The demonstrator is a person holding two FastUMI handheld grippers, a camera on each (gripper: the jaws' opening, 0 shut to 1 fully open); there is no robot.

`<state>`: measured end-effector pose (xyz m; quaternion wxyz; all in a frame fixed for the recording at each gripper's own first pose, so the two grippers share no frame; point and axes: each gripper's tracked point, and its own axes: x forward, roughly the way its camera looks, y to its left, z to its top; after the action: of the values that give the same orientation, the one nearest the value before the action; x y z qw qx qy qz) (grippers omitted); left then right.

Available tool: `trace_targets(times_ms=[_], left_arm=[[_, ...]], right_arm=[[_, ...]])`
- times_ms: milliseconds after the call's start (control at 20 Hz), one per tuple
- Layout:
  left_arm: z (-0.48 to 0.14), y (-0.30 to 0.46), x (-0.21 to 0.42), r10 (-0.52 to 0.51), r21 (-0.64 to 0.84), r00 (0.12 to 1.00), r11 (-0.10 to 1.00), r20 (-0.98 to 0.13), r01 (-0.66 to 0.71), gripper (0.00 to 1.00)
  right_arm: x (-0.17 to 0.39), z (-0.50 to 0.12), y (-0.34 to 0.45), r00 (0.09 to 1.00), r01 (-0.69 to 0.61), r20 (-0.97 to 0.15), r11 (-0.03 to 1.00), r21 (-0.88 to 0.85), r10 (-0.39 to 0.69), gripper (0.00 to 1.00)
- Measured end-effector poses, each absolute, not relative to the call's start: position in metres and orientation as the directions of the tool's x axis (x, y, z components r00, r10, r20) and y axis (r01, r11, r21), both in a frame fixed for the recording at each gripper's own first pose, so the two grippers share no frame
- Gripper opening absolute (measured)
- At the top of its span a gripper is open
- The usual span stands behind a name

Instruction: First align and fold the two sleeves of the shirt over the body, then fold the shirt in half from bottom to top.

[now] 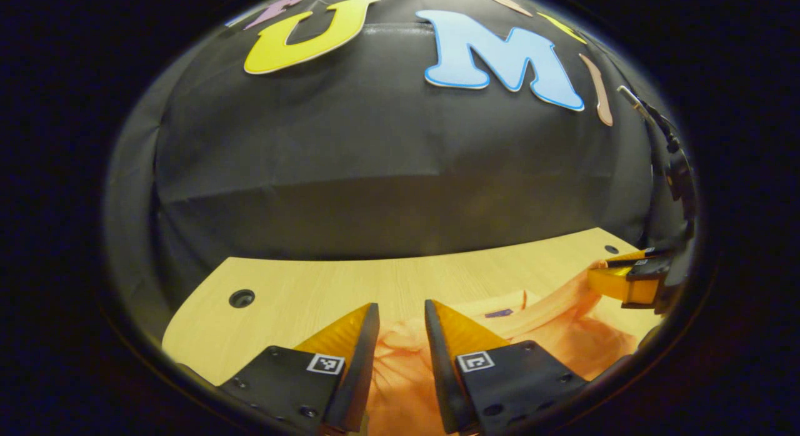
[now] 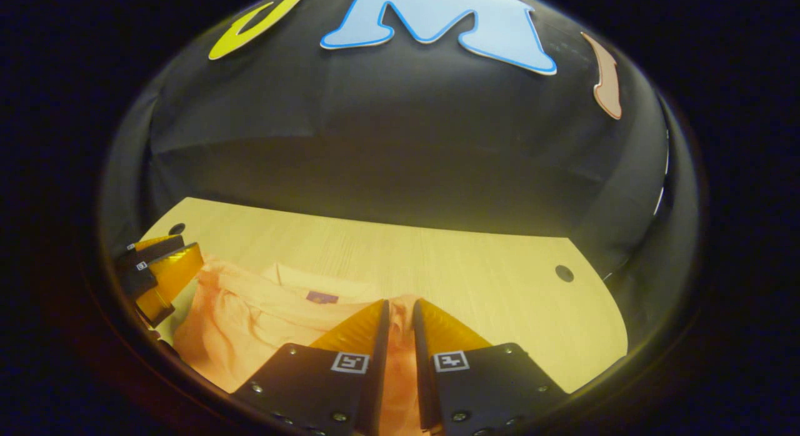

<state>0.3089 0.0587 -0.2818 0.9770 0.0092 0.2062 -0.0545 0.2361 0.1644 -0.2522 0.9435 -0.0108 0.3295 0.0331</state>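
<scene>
An orange shirt [image 1: 562, 336] lies crumpled on the wooden table [image 1: 312, 286], with a small purple neck label [image 1: 498, 313] facing up. My left gripper [image 1: 401, 305] stands over the shirt's edge, its fingers nearly together with bunched fabric between them. At the far right, my right gripper [image 1: 594, 270] holds up a ridge of cloth. In the right gripper view, the right gripper [image 2: 400, 302] has a narrow gap pinching the shirt [image 2: 250, 323], whose label [image 2: 322, 297] shows to the left. The left gripper [image 2: 187, 252] sits at the shirt's far left edge.
The pale wooden table [image 2: 500, 286] has round holes near its corners [image 1: 241, 298] [image 2: 564, 273]. Black cloth walls close the booth behind the table's far edge. A dark stand with a cable [image 1: 672, 155] rises at the right.
</scene>
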Motion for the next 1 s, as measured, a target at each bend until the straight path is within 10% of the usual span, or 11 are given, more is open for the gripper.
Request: trace_targets(times_ms=[100, 150, 400, 1000], left_arm=[[-0.271, 0.061, 0.302, -0.092, 0.001, 0.915, 0.995, -0.394, 0.101, 0.62], [-0.265, 0.061, 0.299, -0.087, 0.006, 0.918, 0.995, -0.386, 0.097, 0.65], [-0.230, 0.063, 0.278, -0.065, 0.015, 0.936, 0.997, -0.347, 0.075, 0.81], [-0.148, 0.052, 0.206, -0.007, -0.010, 0.966, 1.000, -0.258, 0.004, 0.94]], right_arm=[[0.231, -0.246, 0.162, 0.788, -0.073, -0.613, 0.997, 0.004, 0.060, 0.27], [0.229, -0.242, 0.160, 0.791, -0.076, -0.609, 0.997, 0.003, 0.062, 0.57], [0.219, -0.221, 0.150, 0.813, -0.088, -0.577, 0.996, 0.009, 0.077, 0.76], [0.158, -0.131, 0.125, 0.887, -0.099, -0.446, 0.993, 0.062, 0.116, 0.87]])
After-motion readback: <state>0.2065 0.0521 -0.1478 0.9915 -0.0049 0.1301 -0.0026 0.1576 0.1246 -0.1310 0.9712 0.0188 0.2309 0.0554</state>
